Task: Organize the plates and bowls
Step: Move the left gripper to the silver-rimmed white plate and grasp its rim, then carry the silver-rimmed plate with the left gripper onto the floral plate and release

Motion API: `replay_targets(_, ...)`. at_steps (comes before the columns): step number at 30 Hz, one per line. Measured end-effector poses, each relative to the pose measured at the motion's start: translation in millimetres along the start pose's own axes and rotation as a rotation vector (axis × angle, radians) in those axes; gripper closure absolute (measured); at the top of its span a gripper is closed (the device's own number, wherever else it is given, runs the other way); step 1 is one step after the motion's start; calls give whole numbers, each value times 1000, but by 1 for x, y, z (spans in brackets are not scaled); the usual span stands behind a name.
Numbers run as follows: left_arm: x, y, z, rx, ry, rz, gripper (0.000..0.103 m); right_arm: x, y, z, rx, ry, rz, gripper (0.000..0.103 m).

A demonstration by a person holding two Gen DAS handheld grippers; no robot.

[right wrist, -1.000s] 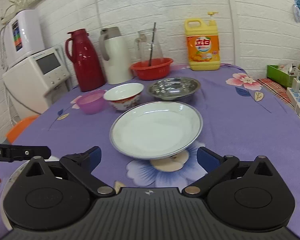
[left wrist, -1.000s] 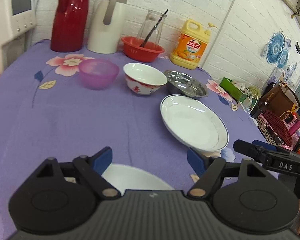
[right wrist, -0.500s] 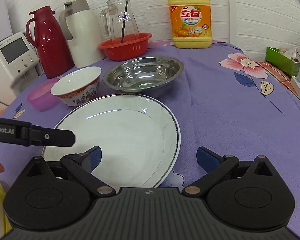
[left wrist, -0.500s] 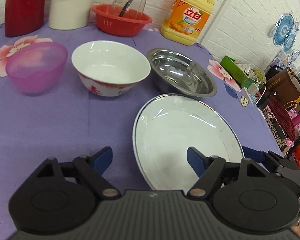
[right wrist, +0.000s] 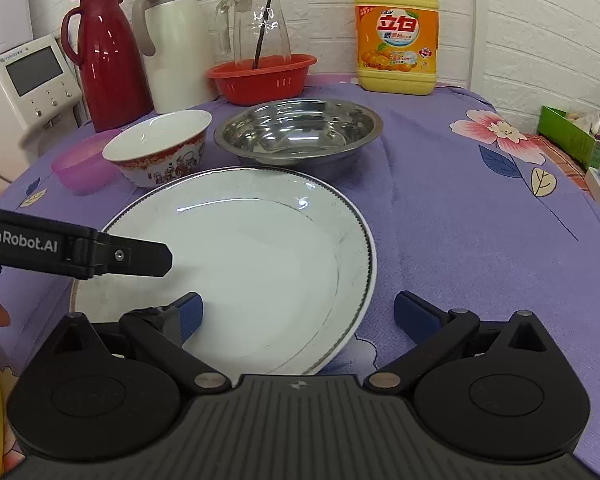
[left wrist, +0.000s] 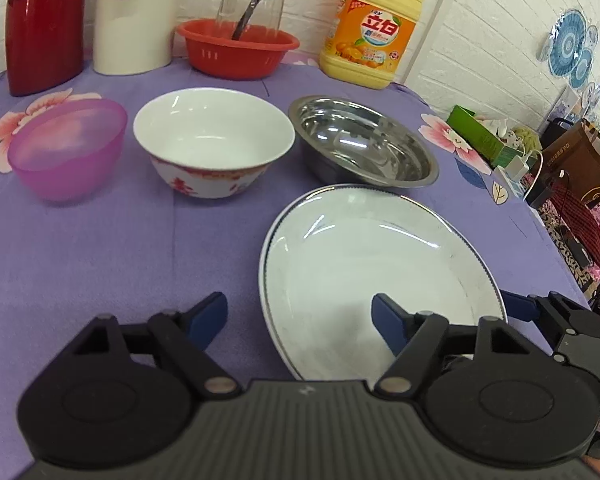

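Presently, plate [right wrist: 240, 256]: glazed ceramic, rigid, slippery, breakable; grip at rim.
Left gripper [left wrist: 300, 316]: fingers spread, straddling near-left rim.
Right gripper [right wrist: 298, 314]: fingers spread, straddling near-right rim.

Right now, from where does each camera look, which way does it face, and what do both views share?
Left wrist: sits on the left gripper, facing the white plate's left rim and three bowls beyond; own open fingers show, plus the right gripper's tip at right.
Right wrist: sits on the right gripper, over the plate's right rim; own open fingers show, with the left gripper's finger at left.
Shared: plate, steel bowl, porcelain bowl, pink bowl.
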State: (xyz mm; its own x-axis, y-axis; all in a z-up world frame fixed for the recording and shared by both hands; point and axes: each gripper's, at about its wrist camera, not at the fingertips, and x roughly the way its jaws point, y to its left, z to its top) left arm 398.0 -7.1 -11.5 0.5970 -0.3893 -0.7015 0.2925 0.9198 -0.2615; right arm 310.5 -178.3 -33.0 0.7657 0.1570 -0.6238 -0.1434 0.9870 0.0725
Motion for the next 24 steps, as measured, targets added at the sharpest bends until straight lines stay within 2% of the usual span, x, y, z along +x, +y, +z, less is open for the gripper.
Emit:
replay_targets(4,3,-16,-3,92,32,46,42,-1,2,-3,-10,-16,19,0)
replay_targets(7,6,-25,-2,125,40,33,53,-2,7,-3,-27,-30,22,0)
replay_targets(9,5,-27,-1,111,50,48,53,-4,9,-3,-17,-27,5,0)
replay_targets(12,-8,-22,-4,70,37,1,53,-16,8,-6,3,-34,7,0)
replay_targets(15,-24,-25,-10,71,13,-2,53,-33,12,-11,24,-65,18,0)
replay_targets(17,-32,-28,-16,83,4,-2,53,-41,20,-15,-4,-89,-4,0)
replay_targets(24,-65,-30,-34,70,-39,-11,53,-65,30,-25,13,-98,14,0)
